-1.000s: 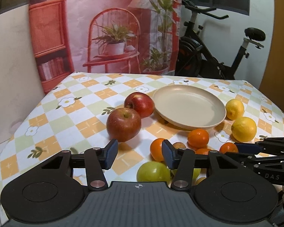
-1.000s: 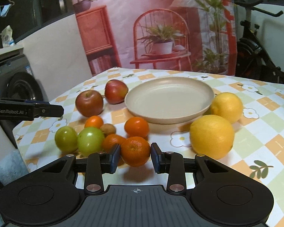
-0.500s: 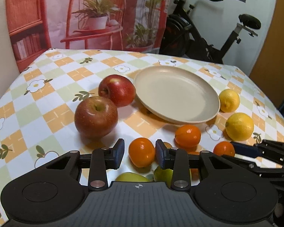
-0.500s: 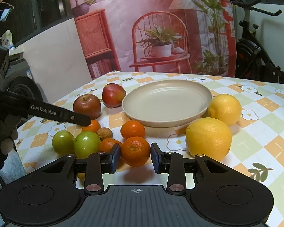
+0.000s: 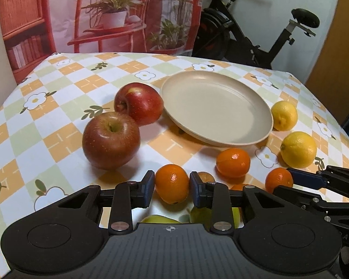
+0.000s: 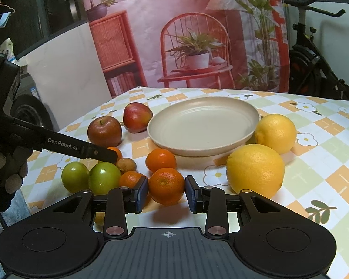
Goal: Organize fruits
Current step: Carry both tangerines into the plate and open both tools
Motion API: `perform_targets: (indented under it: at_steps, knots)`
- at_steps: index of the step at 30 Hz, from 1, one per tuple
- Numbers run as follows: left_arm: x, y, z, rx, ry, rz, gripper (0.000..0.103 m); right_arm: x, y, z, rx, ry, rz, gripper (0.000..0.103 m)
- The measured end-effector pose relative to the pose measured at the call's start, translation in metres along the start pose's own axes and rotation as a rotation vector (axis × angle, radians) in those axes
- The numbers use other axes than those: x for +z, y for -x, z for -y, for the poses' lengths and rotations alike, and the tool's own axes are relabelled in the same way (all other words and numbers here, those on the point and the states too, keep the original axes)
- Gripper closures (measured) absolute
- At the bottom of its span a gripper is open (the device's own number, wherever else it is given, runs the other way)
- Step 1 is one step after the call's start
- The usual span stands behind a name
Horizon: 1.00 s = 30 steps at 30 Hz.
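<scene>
Left wrist view: left tool (image 5: 172, 187) low over the bench (image 5: 58, 121) with its checked flower-print cloth, jaws closing on a small round orange mandarin (image 5: 172, 183), blue pads at both its sides, seemingly touching. Just beyond, to the left, a dark red apple (image 5: 111, 139) touching a second, brighter red apple (image 5: 138, 103). Round beige plate (image 5: 263, 116) right of the apples, bare inside. Two yellow lemons (image 5: 298, 149) right of the plate. Another orange mandarin (image 5: 233, 162) near the plate's front rim.

Right wrist view: right tool (image 6: 166, 189) pinching a small orange mandarin with dimpled skin (image 6: 166, 186), pads pressed on both sides, fruit resting on the cloth. Large yellow lemon (image 6: 255, 171) just beside it on the right. Two green round fruits (image 6: 90, 179) to the left, touching each other. Black finger of the other tool (image 6: 81, 148) reaching in from the left above them.
</scene>
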<state>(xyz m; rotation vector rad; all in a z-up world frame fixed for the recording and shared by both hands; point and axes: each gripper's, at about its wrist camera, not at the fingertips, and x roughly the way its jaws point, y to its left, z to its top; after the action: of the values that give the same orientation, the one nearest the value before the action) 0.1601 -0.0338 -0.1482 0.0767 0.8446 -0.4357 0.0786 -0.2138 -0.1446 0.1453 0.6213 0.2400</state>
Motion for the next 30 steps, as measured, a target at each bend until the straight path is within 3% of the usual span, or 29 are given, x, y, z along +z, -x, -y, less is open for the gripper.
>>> perform_targets:
  at_steps: [10, 18, 22, 30]
  knots:
    - [0.016, 0.018, 0.002, -0.014, -0.017, 0.079, 0.069, 0.017, 0.004, -0.004, -0.01, 0.058, 0.031, 0.071]
    - [0.053, 0.001, 0.024, -0.058, -0.074, 0.123, 0.069, 0.068, -0.016, -0.004, -0.065, 0.219, 0.0, 0.071]
    - [0.068, -0.024, 0.036, -0.058, -0.096, 0.095, 0.069, 0.083, -0.042, 0.005, -0.109, 0.245, -0.074, 0.071]
    - [0.077, -0.056, 0.036, -0.08, -0.062, 0.014, 0.069, 0.08, -0.067, 0.015, -0.136, 0.206, -0.159, 0.071]
